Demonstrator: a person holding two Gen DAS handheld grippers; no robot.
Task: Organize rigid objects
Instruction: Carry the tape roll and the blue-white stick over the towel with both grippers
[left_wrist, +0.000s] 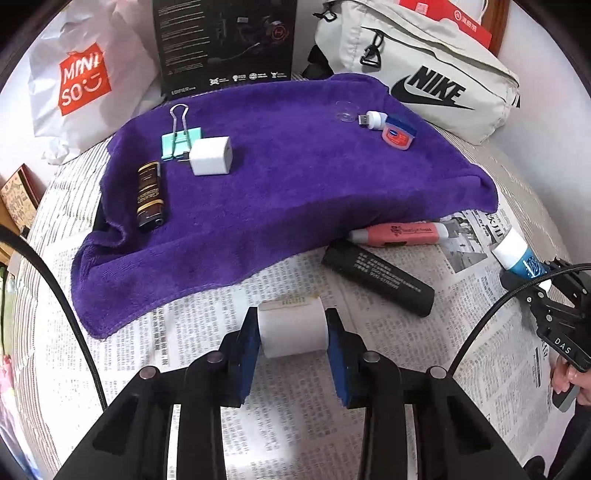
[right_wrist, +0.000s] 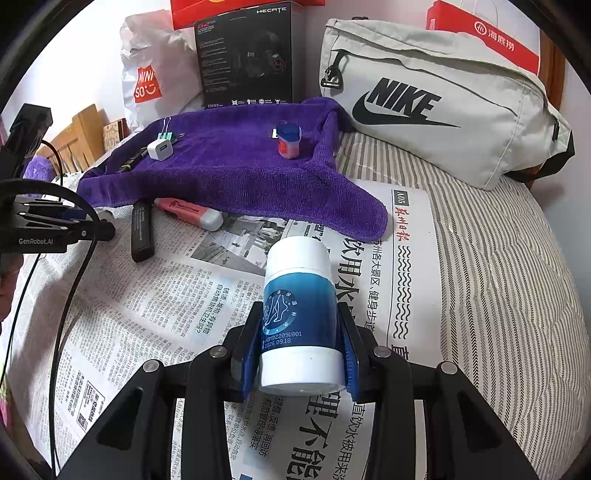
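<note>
The left gripper (left_wrist: 291, 332) pinches a small white jar (left_wrist: 292, 326) between its blue pads, over the newspaper (left_wrist: 207, 369). The right gripper (right_wrist: 301, 354) is clamped on a blue-and-white bottle (right_wrist: 299, 317) stamped "2026.09.18". On the purple towel (left_wrist: 280, 184) lie a white charger (left_wrist: 210, 156), a green binder clip (left_wrist: 179, 140), a dark lighter (left_wrist: 149, 194) and a small Vaseline jar (left_wrist: 398, 133). Just below the towel sit a pink highlighter (left_wrist: 399, 233) and a black tube (left_wrist: 378, 275). Behind stand a white "MINISO" bag (left_wrist: 83, 79), a black "HECATE" box (right_wrist: 245, 55) and a grey "NIKE" bag (right_wrist: 424, 103).
</note>
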